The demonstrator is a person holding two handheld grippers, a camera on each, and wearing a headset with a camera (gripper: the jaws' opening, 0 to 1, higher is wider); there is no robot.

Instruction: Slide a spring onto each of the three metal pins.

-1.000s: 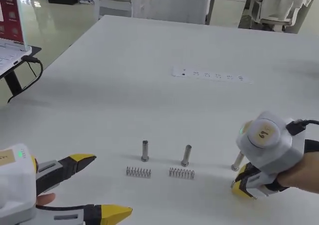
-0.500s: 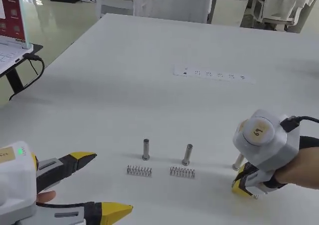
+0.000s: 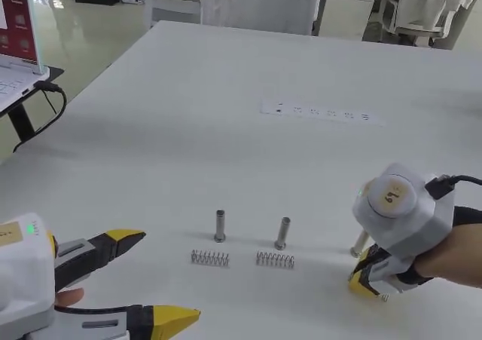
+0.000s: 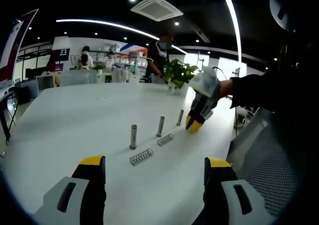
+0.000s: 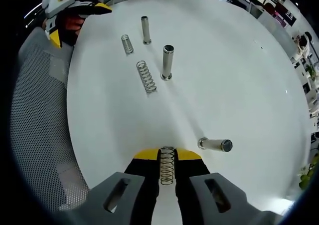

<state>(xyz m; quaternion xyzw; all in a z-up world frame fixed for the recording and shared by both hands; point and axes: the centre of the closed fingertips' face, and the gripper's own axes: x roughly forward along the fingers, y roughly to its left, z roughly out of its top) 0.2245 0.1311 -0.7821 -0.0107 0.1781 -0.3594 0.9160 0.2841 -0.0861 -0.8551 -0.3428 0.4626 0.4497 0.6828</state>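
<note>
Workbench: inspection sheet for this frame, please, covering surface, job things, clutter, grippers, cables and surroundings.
Surface: white table, clean.
Job's things: left pin, middle pin and right pin upright; left spring and middle spring lie before the first two; third spring is gripped.
Clutter: power strip.
Grippers: left gripper open; right gripper shut on third spring, beside right pin.
Cables: laptop cable; gripper lead.
Surroundings: laptop, chair, cabinet.

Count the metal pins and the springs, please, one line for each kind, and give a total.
Metal pins: 3
Springs: 3, one of them in the right gripper
Total: 6
</note>
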